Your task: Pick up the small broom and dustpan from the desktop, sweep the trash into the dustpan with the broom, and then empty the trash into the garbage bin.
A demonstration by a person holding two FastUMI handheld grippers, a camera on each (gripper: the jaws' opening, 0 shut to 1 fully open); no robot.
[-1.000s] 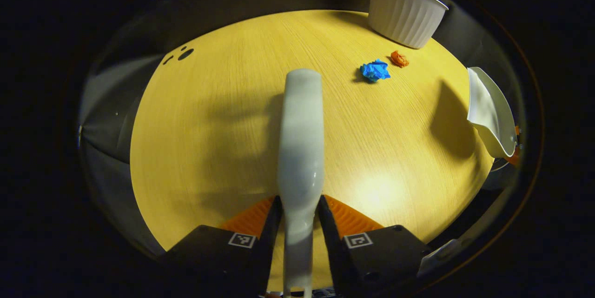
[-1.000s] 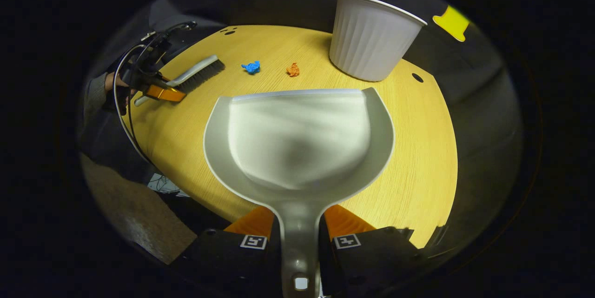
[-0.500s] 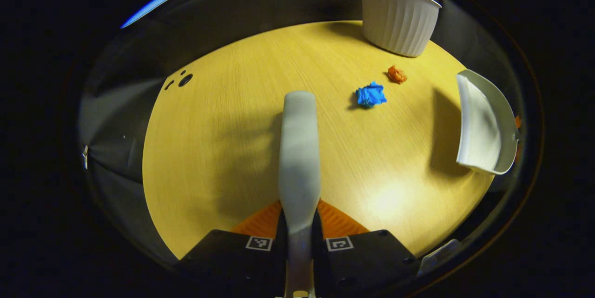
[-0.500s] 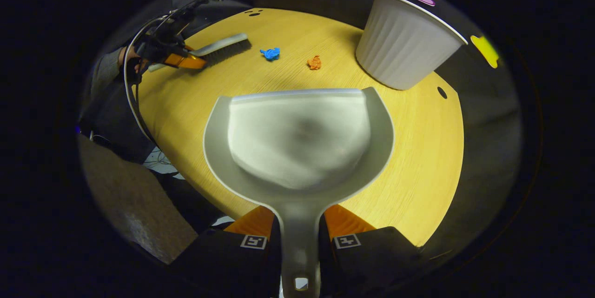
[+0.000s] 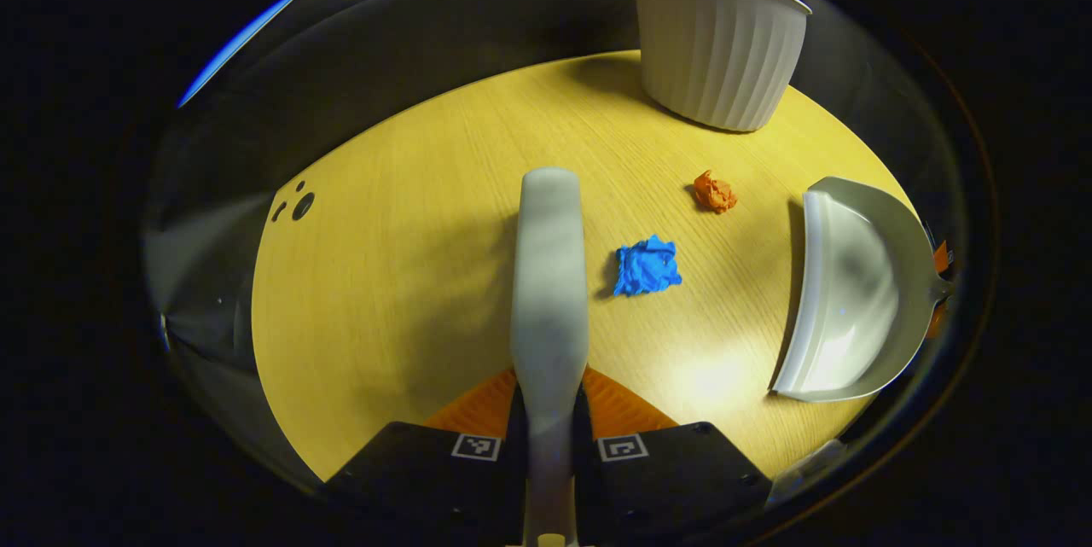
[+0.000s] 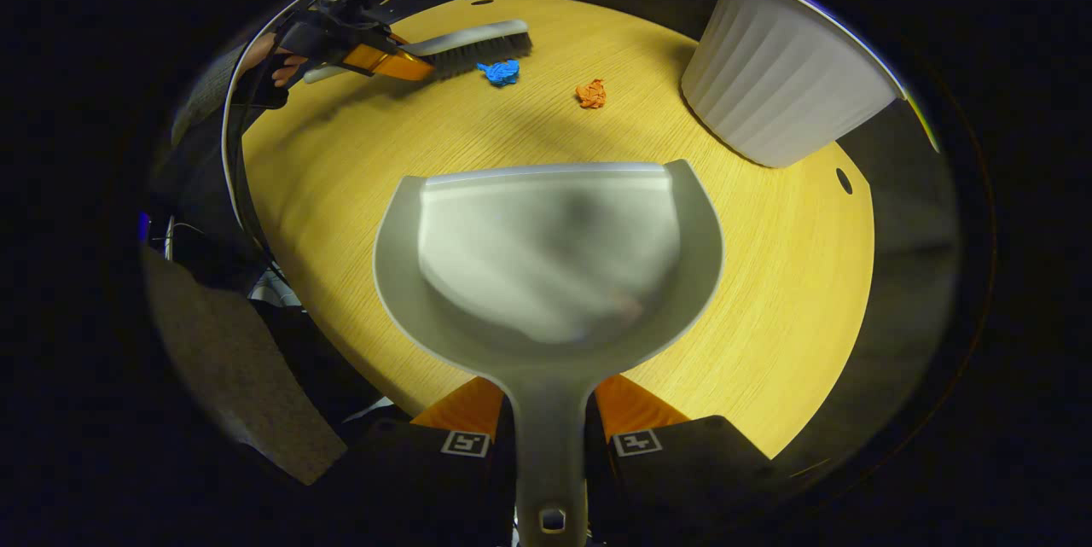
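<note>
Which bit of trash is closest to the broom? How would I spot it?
Start at the round yellow wooden table with the white ribbed garbage bin on it. Two crumpled scraps lie in front of the bin. Yours is the blue paper wad beside the broom; the orange wad is smaller and lies nearer the bin.

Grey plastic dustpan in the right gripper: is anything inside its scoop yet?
Nothing visible: the grey plastic dustpan scoop looks bare in both views. The crumpled blue paper and crumpled orange paper lie on the yellow wooden desktop. The desktop under the pan is hidden.

Both views overlook desktop [image 5: 409, 274] — obliquely.
</note>
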